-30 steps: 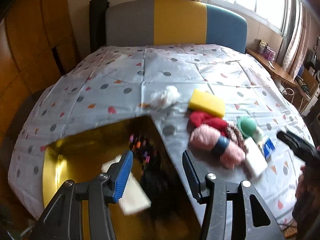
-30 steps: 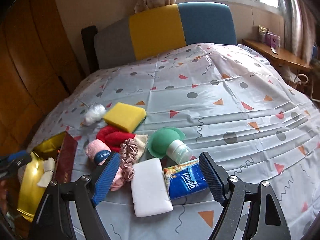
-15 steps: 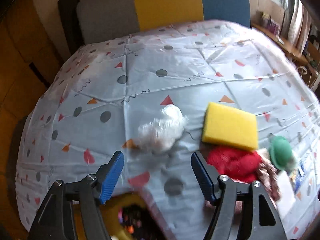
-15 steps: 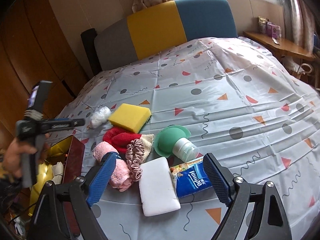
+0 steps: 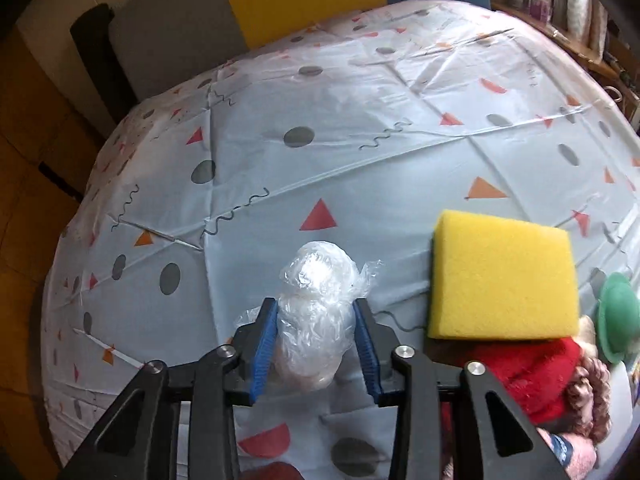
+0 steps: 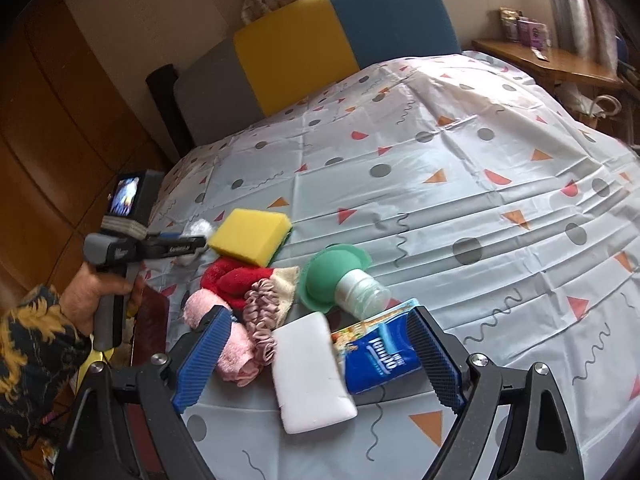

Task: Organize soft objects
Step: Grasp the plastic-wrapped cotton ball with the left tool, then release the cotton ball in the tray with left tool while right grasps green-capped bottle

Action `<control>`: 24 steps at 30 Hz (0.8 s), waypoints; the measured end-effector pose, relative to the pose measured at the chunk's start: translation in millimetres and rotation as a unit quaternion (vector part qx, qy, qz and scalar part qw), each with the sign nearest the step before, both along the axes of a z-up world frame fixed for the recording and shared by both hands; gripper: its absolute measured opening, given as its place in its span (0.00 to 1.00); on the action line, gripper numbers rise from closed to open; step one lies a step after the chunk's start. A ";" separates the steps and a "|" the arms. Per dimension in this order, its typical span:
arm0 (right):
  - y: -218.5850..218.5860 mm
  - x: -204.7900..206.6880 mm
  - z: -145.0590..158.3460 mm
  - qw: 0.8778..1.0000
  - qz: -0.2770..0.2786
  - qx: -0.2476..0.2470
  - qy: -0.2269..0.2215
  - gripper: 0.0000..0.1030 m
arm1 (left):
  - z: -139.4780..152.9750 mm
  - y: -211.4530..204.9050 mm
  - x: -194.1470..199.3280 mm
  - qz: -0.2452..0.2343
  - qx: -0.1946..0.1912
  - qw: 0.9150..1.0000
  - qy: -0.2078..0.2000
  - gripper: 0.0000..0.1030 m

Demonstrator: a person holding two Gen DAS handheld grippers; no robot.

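A crumpled clear plastic bundle [image 5: 316,276] lies on the patterned bed sheet [image 5: 360,168]. My left gripper [image 5: 315,305] is closing on it, and both blue pads press its sides. Just to its right sits a yellow sponge [image 5: 500,276] over a red cloth [image 5: 532,372]. My right gripper [image 6: 320,320] hangs open above a white sponge [image 6: 310,372] and a blue tissue pack [image 6: 380,356], touching neither. Beside them lie a pink towel [image 6: 236,348], a pink scrunchie [image 6: 262,312] and a green-capped bottle [image 6: 332,276].
A dark red box [image 6: 150,320] with a gold inside stands at the bed's left edge, below the person's hand [image 6: 92,296]. A grey, yellow and blue headboard [image 6: 320,60] closes the far end. A wooden shelf [image 6: 552,60] runs along the right.
My left gripper left the gold-lined box, swung over to the plastic bundle and came down, and its jaws went from wide apart to pressed on the bundle. The right gripper barely shifted.
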State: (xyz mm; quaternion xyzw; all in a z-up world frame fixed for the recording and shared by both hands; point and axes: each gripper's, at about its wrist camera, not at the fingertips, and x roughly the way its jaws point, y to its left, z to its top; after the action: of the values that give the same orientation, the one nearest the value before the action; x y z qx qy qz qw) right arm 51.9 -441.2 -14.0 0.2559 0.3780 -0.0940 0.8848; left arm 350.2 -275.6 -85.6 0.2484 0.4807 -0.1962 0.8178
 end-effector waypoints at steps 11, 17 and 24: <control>-44.1 -17.5 -8.7 0.994 -0.092 0.060 0.002 0.87 | 98.5 55.0 -87.9 0.014 -0.131 0.991 -0.039 0.34; -40.3 -10.7 -16.2 0.996 -0.074 0.047 0.020 0.78 | 132.3 87.4 -154.4 0.002 -0.182 0.983 -0.040 0.34; -9.8 15.0 -21.5 0.998 0.014 -0.011 0.052 0.70 | 130.9 143.1 -211.2 0.025 -0.225 0.974 -0.015 0.35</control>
State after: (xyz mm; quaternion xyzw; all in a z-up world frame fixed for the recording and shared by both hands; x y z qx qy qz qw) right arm 66.8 -451.1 -35.5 0.2361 0.4262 -0.0990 0.8677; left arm 139.0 -132.5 45.3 0.0485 0.4183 -0.2750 0.8643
